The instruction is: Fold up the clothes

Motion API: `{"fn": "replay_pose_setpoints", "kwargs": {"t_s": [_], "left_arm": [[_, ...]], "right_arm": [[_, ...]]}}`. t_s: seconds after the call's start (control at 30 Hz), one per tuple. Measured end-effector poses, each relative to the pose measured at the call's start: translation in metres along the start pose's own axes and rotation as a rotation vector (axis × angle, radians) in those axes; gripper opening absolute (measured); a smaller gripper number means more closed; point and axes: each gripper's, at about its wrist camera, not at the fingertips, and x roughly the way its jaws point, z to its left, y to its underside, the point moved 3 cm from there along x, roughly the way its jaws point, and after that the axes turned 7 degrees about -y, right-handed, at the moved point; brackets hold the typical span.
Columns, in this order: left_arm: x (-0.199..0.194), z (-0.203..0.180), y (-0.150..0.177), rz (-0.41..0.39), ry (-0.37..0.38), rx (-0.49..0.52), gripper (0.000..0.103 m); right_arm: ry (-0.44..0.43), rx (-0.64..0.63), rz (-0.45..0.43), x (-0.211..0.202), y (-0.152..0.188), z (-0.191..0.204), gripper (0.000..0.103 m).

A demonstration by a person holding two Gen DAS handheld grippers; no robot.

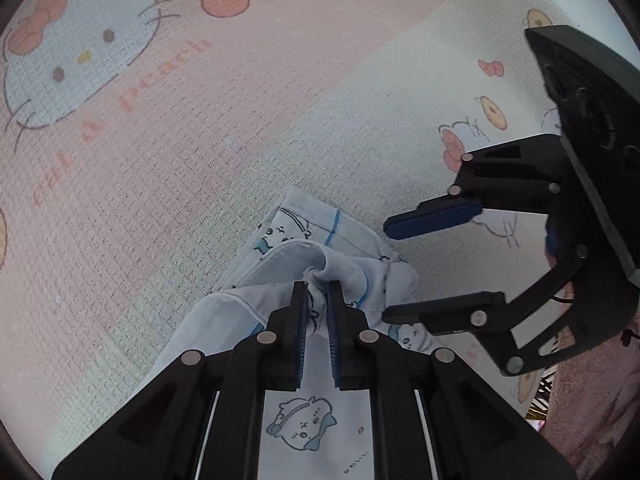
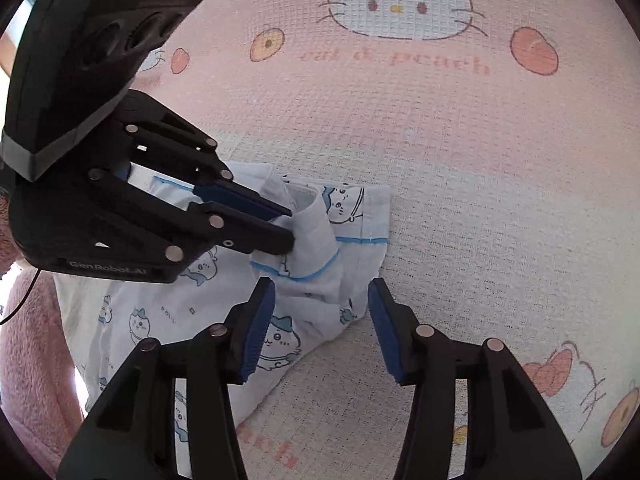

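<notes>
The pale printed garment (image 2: pixel 320 248) lies bunched and unfolded on the cartoon-print bedspread (image 2: pixel 480 200). The left gripper (image 1: pixel 317 300) pinches a raised fold, while the right gripper (image 2: pixel 322 320) hovers with jaws spread; folding seems barely begun.

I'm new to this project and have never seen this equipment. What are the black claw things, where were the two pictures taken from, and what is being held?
They are two hand-held grippers, each carried by a person and fitted with its own wide-angle camera looking along its two fingers. One picture is from the left gripper, the other from the right gripper, so each also shows its partner.

A pale blue cartoon-print cotton garment lies on a pink waffle-textured blanket with cat-face and peach prints. The left gripper is shut on a bunched fold of the garment. The right gripper is open above the garment's edge, holding nothing.
</notes>
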Motion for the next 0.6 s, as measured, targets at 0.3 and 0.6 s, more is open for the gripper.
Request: {"fn": "replay_pose_setpoints", "kwargs": {"t_s": [0.3, 0.6], "left_arm": [[-0.032, 0.016, 0.015, -0.137, 0.084, -0.213, 0.006], [-0.053, 0.033, 0.026, -0.231, 0.242, -0.392, 0.006]], "right_arm": [[-0.104, 0.04, 0.006, 0.03, -0.015, 0.001, 0.014], [-0.087, 0.094, 0.022, 0.014, 0.006, -0.008, 0.012]]}}
